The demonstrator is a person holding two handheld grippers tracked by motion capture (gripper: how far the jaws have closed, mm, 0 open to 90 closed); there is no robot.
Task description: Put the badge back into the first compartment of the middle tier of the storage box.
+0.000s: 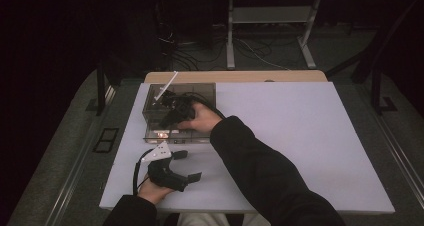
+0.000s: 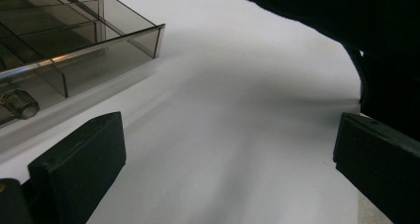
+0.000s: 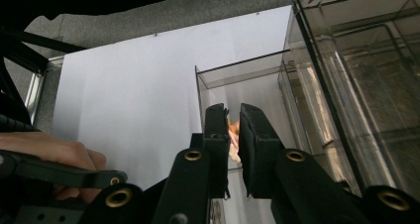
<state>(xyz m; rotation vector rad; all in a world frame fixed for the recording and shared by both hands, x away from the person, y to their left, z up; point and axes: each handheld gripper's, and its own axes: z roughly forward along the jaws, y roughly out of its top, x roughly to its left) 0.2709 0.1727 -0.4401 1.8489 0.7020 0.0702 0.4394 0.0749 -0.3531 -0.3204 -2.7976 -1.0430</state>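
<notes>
Orange piece (image 3: 234,130): tiny, pale orange, low in the pulled-out drawer (image 3: 237,71) of the box, seen in the gap btw the right gripper's (image 3: 234,107) jaws. Going by size: white table (image 1: 300,136) is flat & bare on the right. Smoky clear plastic box (image 1: 150,117) sits at its far left corner; looks stiff, smooth, prob light & likely to slide if pushed, w/ thin walls that could crack. The drawer is the same thin plastic, narrow, so little room for the jaws. From above, the right gripper (image 1: 169,120) reaches down into the box. Its jaws stand nearly together w/ the piece in the slit, but can't tell if the pads actually press on it. Left gripper (image 1: 192,165) lies on the table just in front of the box, jaws wide apart, holding nothing. The piece is prob v. light & maybe soft; too blurred to tell more. Best to pinch it across its middle, gently, w/o scraping the drawer walls.
</notes>
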